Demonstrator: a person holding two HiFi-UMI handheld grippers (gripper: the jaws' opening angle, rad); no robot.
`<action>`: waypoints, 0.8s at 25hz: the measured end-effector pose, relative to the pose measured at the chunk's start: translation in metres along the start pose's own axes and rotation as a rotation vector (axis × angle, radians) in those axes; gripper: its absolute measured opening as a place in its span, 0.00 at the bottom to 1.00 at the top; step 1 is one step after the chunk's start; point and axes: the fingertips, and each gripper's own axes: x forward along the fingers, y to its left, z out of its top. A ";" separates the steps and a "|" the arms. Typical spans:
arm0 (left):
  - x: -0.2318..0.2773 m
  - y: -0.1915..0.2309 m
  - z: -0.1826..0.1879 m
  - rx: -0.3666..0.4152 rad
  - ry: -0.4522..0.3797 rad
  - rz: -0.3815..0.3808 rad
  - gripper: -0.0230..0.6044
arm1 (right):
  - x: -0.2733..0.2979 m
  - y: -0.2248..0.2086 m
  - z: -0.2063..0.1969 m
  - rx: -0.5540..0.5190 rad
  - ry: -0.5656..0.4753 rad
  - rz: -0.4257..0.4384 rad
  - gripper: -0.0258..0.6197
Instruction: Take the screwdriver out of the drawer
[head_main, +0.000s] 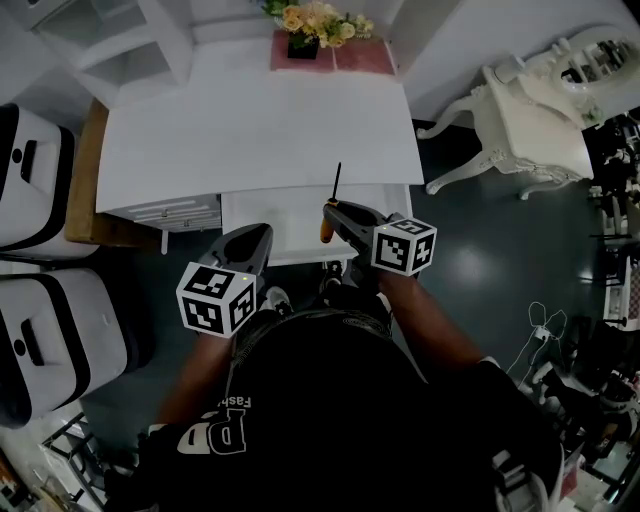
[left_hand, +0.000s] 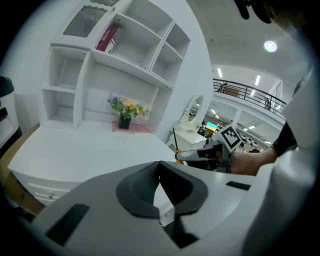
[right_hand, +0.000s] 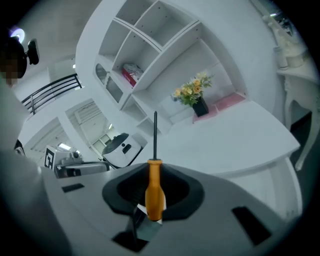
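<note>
The white desk fills the upper centre of the head view; below its front edge, at frame centre, the drawer is seen pulled open. The task is judged nearly done: the screwdriver is out of the drawer, held above its right part just right of centre, with the dark shaft pointed up the frame toward the desk; only carrying it away and setting it down appears to be left. The right gripper is clamped on the orange handle, one jaw pressed to each side of it; the left gripper, lower left of centre, is seen with its jaws brought together at the tips; nothing is held between them.
</note>
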 end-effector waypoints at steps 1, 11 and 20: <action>-0.003 -0.002 0.001 0.010 -0.004 -0.007 0.06 | -0.004 0.004 0.000 0.008 -0.016 0.000 0.16; -0.032 -0.017 0.008 0.066 -0.043 -0.072 0.06 | -0.040 0.045 -0.001 0.123 -0.186 0.029 0.16; -0.042 -0.033 0.012 0.090 -0.073 -0.094 0.06 | -0.060 0.080 0.008 0.192 -0.276 0.125 0.16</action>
